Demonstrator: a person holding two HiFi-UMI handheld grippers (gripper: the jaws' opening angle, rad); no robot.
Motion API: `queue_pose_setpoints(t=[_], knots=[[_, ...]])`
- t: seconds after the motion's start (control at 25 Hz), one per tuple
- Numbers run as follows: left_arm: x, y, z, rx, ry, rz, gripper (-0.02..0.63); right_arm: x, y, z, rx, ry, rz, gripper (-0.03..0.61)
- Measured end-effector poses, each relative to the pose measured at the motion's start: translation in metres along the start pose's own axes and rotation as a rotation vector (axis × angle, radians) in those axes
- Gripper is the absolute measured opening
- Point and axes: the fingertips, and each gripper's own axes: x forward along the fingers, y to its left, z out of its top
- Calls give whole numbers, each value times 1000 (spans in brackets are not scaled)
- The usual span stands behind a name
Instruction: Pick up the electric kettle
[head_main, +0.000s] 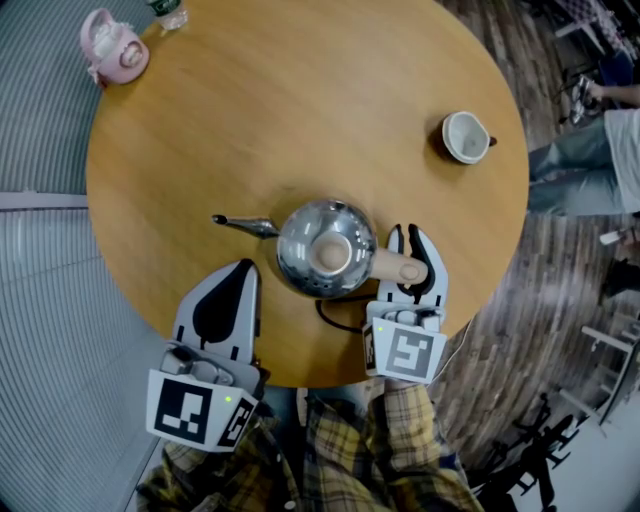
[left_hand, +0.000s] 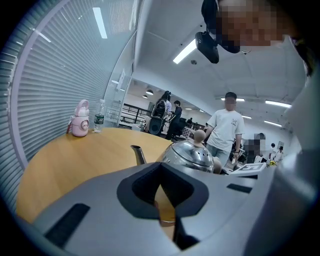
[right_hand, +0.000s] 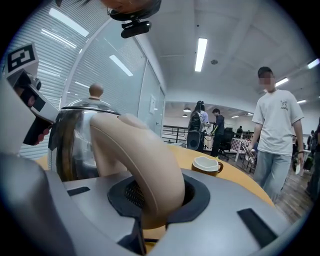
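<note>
A shiny steel electric kettle (head_main: 325, 250) with a thin spout pointing left and a beige handle (head_main: 400, 268) stands on the round wooden table (head_main: 250, 120) near its front edge. My right gripper (head_main: 407, 240) is shut on that handle; in the right gripper view the handle (right_hand: 135, 155) fills the hollow between the jaws, with the kettle body (right_hand: 75, 145) to the left. My left gripper (head_main: 243, 268) rests at the table's edge, left of the kettle, shut with nothing in it. Its view shows the kettle (left_hand: 190, 155) just beyond its tips (left_hand: 161, 165).
A white cup (head_main: 466, 137) sits at the table's right side. A pink bottle (head_main: 115, 48) and a water bottle (head_main: 168, 12) stand at the far left edge. A dark cable (head_main: 335, 318) runs from under the kettle. A person (right_hand: 277, 130) stands beyond the table.
</note>
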Motion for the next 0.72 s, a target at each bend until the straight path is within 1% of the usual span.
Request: queue_pose_setpoints(t=[0.4, 0.72], knots=[[-2, 1, 4, 3, -10, 9, 2, -1, -3, 0, 59, -9, 1, 69], [-7, 5, 8, 4, -24, 21, 2, -1, -5, 3, 111, -23, -25, 67]])
